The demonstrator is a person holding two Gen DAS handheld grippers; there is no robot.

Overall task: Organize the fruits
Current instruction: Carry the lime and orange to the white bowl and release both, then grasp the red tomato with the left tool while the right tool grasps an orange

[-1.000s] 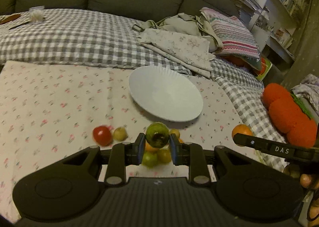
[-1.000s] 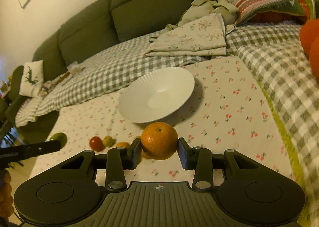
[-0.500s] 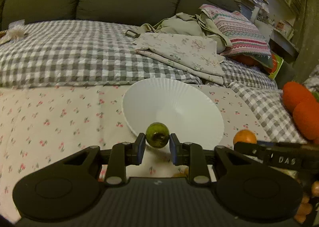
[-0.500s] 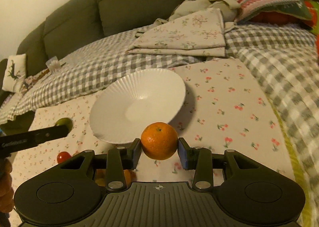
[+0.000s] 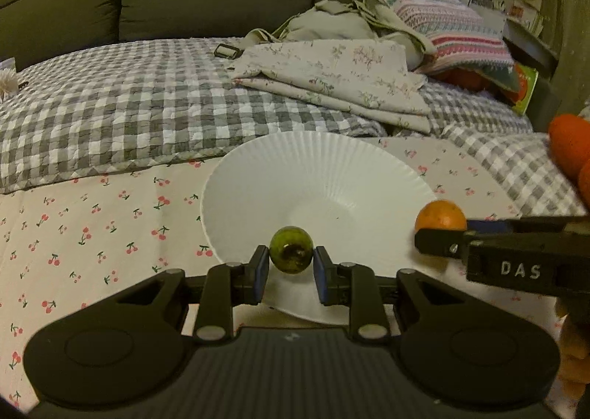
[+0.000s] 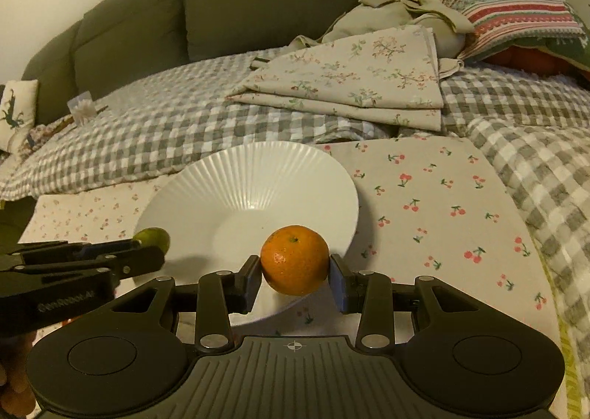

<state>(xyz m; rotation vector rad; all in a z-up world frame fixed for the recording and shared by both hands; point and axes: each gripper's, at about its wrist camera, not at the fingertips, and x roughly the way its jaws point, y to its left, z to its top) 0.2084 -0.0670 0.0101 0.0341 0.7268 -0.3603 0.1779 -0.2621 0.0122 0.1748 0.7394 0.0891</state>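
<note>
The room is dim with warm yellow light. Both views bend at the edges and have dark corners. The white plate point(image 5: 324, 175) looks brightest. Everything looks slightly soft.

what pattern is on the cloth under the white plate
Small red cherries with green stems on a pale cloth, beneath the white plate; clearest in the right wrist view.

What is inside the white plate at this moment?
The white plate shows only its bare ribbed surface. The green fruit and the orange are held over its near rim, and the grippers cover that near part.
</note>
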